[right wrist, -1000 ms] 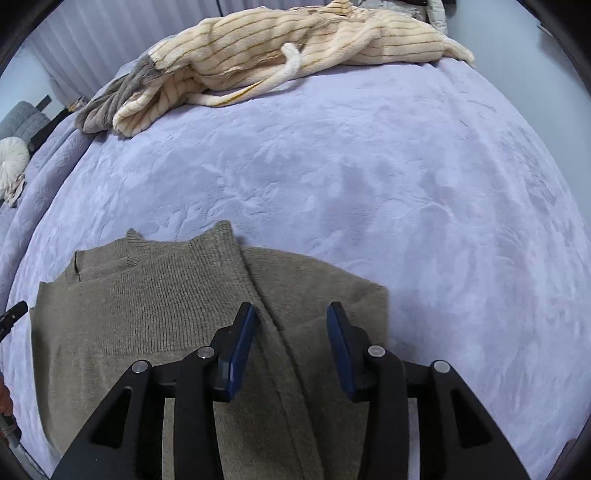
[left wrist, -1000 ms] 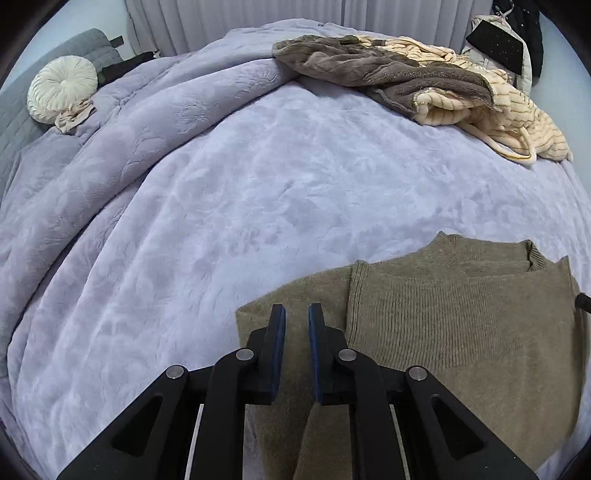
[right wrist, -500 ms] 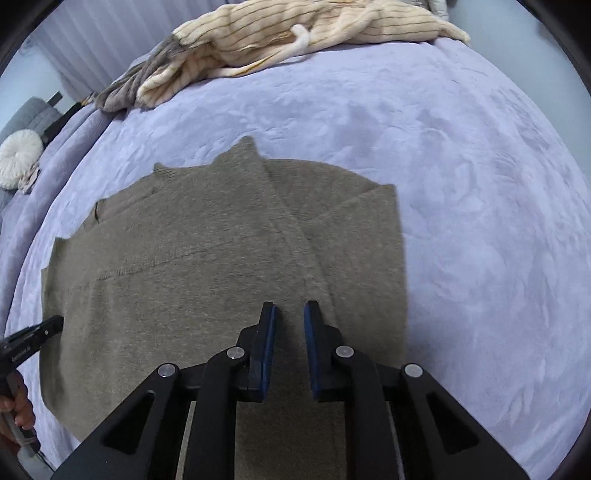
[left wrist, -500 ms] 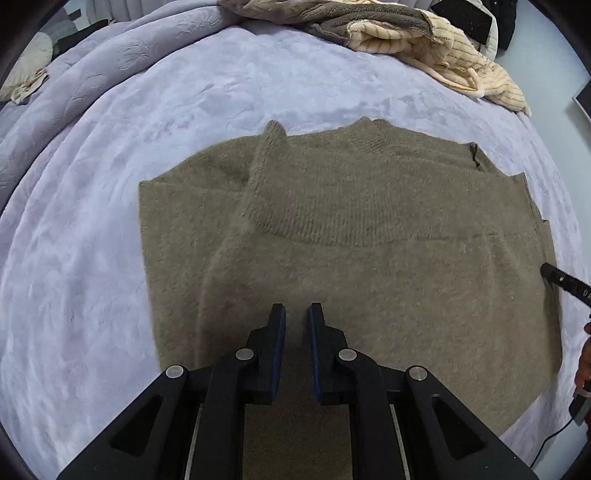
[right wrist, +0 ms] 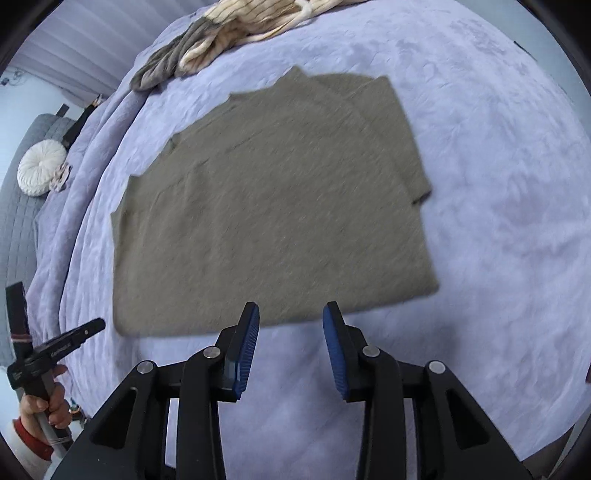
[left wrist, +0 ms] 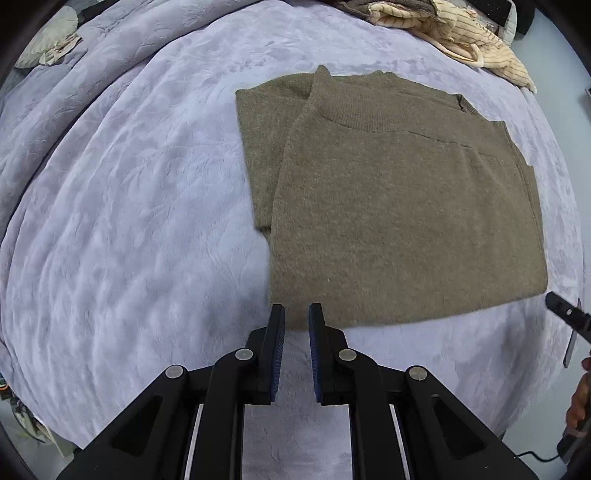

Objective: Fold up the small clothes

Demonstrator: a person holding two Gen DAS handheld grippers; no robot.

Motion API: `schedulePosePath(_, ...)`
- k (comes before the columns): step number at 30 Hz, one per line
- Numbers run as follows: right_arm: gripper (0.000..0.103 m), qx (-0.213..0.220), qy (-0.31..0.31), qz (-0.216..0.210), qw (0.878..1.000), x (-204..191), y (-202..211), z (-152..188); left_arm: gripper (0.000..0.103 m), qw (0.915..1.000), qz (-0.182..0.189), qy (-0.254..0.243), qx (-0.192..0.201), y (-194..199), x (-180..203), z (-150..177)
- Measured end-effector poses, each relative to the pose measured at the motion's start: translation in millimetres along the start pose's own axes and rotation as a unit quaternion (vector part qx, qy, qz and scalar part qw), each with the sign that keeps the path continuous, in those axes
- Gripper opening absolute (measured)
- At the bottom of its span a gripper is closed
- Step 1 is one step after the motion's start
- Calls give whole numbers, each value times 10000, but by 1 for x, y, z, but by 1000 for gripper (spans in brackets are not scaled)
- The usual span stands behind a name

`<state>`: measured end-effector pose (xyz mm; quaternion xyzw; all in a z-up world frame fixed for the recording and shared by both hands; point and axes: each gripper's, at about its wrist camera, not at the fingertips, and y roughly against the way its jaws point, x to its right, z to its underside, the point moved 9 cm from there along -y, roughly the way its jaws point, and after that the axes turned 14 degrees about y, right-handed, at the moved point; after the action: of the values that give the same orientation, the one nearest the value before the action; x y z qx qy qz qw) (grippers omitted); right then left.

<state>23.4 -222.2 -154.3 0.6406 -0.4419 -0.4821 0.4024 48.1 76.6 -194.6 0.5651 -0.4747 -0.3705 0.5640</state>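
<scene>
An olive-brown knitted sweater point(left wrist: 399, 206) lies flat on the lavender bedspread point(left wrist: 129, 221), sleeves folded in, collar at the far side. My left gripper point(left wrist: 297, 314) hovers at the near left corner of its hem, jaws shut with only a thin slit and nothing in them. In the right wrist view the same sweater point(right wrist: 273, 206) looks blurred. My right gripper point(right wrist: 291, 308) is over the near hem towards its right side. Its jaws are opening and hold nothing. The left gripper point(right wrist: 55, 347), held by a hand, shows at the left edge there.
A heap of cream striped and grey-brown clothes point(left wrist: 461, 33) lies at the far side of the bed, also seen as a heap point(right wrist: 236, 33) in the right view. A round white cushion point(right wrist: 38, 168) sits far left. The bed's near edge runs just below both grippers.
Both grippers have drawn back from the sweater's collar end to its near hem. The right jaws shut halfway through and have parted again. The left jaws stayed shut.
</scene>
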Motion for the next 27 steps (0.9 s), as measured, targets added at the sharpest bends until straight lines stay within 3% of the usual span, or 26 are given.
schedulePosePath(2, 39, -181, 96, -93, 9997, -23, -5, 16, 15, 9999, 135, 57, -34, 9, 1, 12)
schedulePosePath(3, 39, -249, 149, -133, 9995, -32, -7, 21, 22, 9998, 179, 80, -4, 13, 2, 15)
schedulePosePath(4, 41, -318, 214, -155, 9991, -42, -8, 26, 68, 9997, 217, 93, 19, 17, 2, 18)
schedulePosePath(5, 42, -353, 253, -157, 9989, -48, -10, 28, 102, 9998, 189, 103, 59, 22, 3, 21)
schedulePosePath(8, 51, -468, 378, -212, 9980, -67, -13, 34, 101, 9994, 222, -140, 224, 36, 3, 29)
schedulePosePath(10, 72, -518, 505, -207, 9972, -76, -13, 38, 101, 9993, 148, -194, 270, 40, 1, 32)
schedulePosePath(11, 75, -548, 575, -187, 9967, -82, -14, 38, 101, 9994, 148, -186, 255, 40, 0, 35)
schedulePosePath(19, 76, -750, 953, -280, 9922, -107, -12, 48, 101, 9988, 160, 456, 6, 34, -27, 43)
schedulePosePath(27, 76, -845, 969, -335, 9911, -112, -12, 48, 101, 9975, 418, 568, -57, 37, -33, 47)
